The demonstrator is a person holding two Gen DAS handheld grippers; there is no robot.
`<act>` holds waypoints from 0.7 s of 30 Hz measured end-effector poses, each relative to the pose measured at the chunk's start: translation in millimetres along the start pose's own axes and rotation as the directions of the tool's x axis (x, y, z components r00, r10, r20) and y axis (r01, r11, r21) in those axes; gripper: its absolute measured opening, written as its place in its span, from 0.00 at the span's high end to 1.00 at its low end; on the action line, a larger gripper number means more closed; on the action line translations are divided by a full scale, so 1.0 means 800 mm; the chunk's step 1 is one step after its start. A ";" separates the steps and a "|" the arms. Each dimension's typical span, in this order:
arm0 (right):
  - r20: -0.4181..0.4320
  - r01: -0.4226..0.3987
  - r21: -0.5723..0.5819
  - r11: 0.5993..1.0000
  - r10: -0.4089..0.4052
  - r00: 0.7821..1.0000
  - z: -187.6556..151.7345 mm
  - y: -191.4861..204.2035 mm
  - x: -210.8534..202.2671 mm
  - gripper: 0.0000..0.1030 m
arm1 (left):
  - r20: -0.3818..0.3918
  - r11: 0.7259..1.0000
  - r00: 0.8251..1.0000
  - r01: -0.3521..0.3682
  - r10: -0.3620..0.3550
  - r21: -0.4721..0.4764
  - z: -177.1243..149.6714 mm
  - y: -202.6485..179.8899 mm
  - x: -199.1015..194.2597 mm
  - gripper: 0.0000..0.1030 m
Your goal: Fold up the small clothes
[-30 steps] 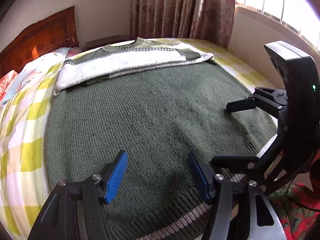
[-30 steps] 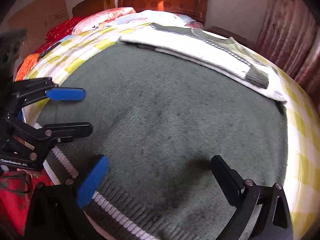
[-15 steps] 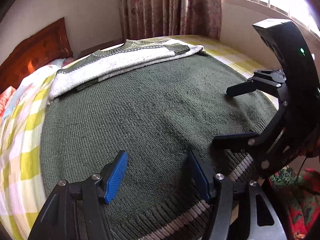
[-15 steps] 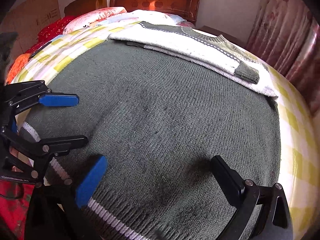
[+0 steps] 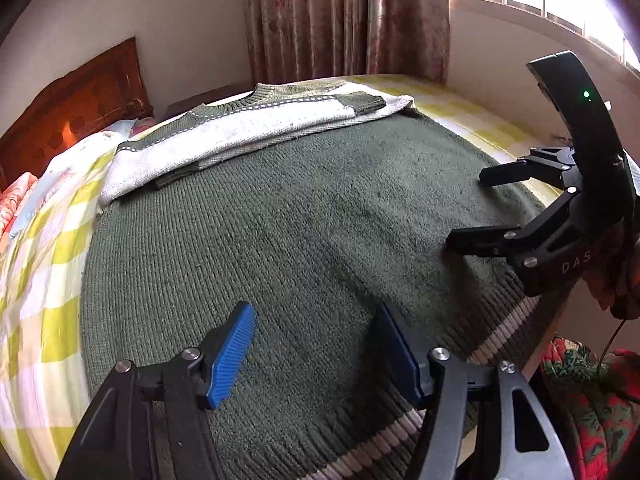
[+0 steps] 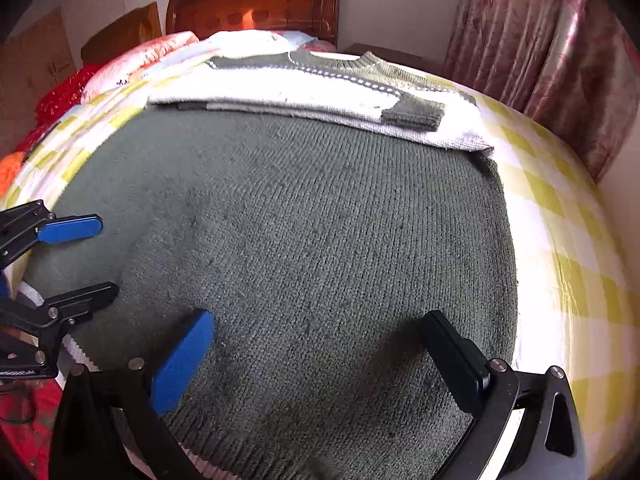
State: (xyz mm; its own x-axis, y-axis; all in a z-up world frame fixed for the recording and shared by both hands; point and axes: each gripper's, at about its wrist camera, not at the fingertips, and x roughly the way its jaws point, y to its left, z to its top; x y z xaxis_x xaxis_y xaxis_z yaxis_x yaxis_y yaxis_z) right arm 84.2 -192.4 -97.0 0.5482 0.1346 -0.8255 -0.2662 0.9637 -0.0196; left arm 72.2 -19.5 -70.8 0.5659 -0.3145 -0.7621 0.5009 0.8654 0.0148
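Note:
A dark green knit sweater (image 5: 304, 216) lies flat on the bed, its white sleeves (image 5: 240, 132) folded across the chest near the collar; it also fills the right wrist view (image 6: 312, 240). Its striped ribbed hem (image 5: 496, 332) is nearest me. My left gripper (image 5: 316, 344) is open and empty just above the hem's left part. My right gripper (image 6: 316, 344) is open and empty above the hem's right part. Each gripper shows in the other's view: the right one (image 5: 472, 208) and the left one (image 6: 92, 260).
A yellow and white checked bedsheet (image 6: 560, 240) covers the bed. A wooden headboard (image 6: 256, 4) and pillows (image 6: 136, 64) are at the far end. Pink curtains (image 5: 348, 20) and a window stand beyond. Red patterned cloth (image 5: 592, 392) lies past the bed's near edge.
Both grippers have moved a little forward over the hem and tilted, still open. The sweater has not moved.

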 end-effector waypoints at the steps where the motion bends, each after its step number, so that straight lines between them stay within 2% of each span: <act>1: -0.005 0.004 -0.011 1.000 -0.004 1.000 -0.002 -0.003 -0.001 0.00 | -0.003 1.000 1.000 0.011 -0.011 -0.016 -0.002 0.007 -0.003 0.35; 7: -0.026 0.028 0.054 0.998 -0.026 0.999 -0.019 -0.041 -0.015 0.00 | -0.042 0.992 0.998 -0.058 0.053 -0.113 -0.032 0.057 -0.034 0.37; 10: -0.028 0.038 0.044 0.998 -0.037 0.999 -0.016 -0.024 -0.020 0.00 | 0.000 0.977 1.000 -0.023 0.023 -0.214 -0.043 0.084 -0.063 0.38; 12: -0.002 -0.017 -0.001 1.000 0.017 1.000 -0.012 0.001 -0.026 0.00 | 0.047 0.968 0.999 0.002 0.010 -0.249 -0.039 0.090 -0.076 0.38; 13: 0.006 -0.054 -0.027 0.998 0.054 0.999 -0.010 0.018 -0.027 0.00 | 0.057 0.968 0.998 0.008 0.007 -0.251 -0.035 0.089 -0.075 0.38; 15: 0.016 -0.095 -0.084 0.992 0.096 0.995 -0.007 0.051 -0.025 0.00 | 0.030 0.974 1.000 0.008 -0.001 -0.227 -0.027 0.075 -0.061 0.38; 16: 0.012 -0.096 -0.113 0.989 0.098 0.995 -0.007 0.066 -0.021 0.00 | 0.005 0.981 1.000 -0.001 0.002 -0.192 -0.025 0.064 -0.050 0.38; 18: -0.015 -0.070 -0.170 0.983 0.069 0.998 -0.011 0.087 -0.009 0.00 | -0.059 0.992 0.997 -0.058 0.052 -0.111 -0.032 0.041 -0.026 0.37; 19: 0.001 -0.070 -0.170 0.983 0.072 0.997 -0.013 0.088 -0.012 0.00 | -0.005 0.994 0.996 -0.088 0.088 -0.066 -0.037 0.032 -0.032 0.37; 21: -0.022 -0.107 -0.135 0.985 0.105 0.994 -0.017 0.071 -0.013 0.00 | -0.005 0.995 0.998 -0.058 0.057 -0.079 -0.048 0.038 -0.039 0.37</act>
State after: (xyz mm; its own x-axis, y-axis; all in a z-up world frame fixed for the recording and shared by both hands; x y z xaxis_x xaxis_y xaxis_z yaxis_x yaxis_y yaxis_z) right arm 52.9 -142.2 -97.1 0.4997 0.2304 -0.8350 -0.4281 0.9037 -0.0069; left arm 44.6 31.3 -71.3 0.5902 -0.2624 -0.7634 0.4146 0.9100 0.0078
